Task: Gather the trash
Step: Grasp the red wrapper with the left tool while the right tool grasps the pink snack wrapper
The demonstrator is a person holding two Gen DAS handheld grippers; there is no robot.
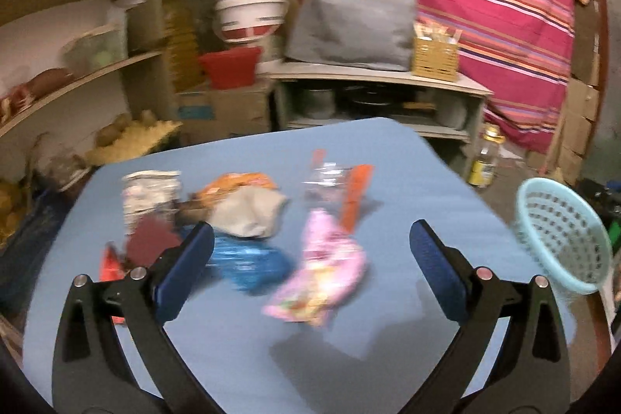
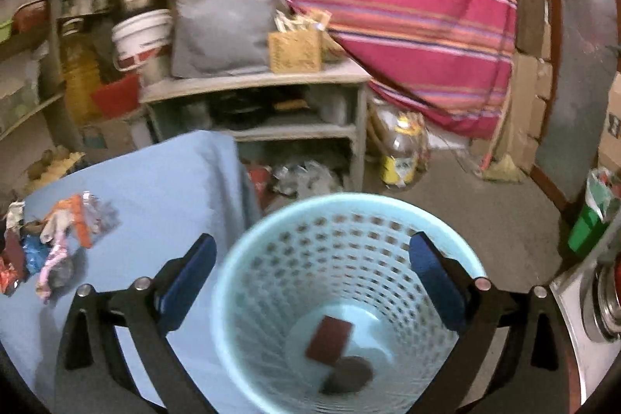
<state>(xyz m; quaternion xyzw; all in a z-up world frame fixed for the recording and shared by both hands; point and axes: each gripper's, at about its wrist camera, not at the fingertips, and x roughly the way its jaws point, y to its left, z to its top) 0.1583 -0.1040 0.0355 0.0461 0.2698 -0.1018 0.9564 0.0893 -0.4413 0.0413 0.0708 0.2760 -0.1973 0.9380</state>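
trash [image 1: 271, 239] heaped mid-table [image 1: 233, 355], bare cloth near edge | pink wrapper [image 1: 322, 278] long axis diagonal, pointing toward table's far edge | print blurred, unreadable | basket [image 2: 248, 258] upright off table's right edge, red piece [image 2: 329, 338] inside | left gripper [image 1: 310, 258] wide open, empty | right gripper [image 2: 312, 266] wide open, empty, over basket

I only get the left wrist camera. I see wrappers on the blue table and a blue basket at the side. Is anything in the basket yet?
Observer: Yes. The right wrist view looks down into the light blue basket; a dark red flat piece lies on its bottom.
Operator: Only that one?
Observer: No, a dark round piece lies beside it, touching.
Operator: Where is the other gripper?
Observer: The right gripper hangs open above the basket, holding nothing.
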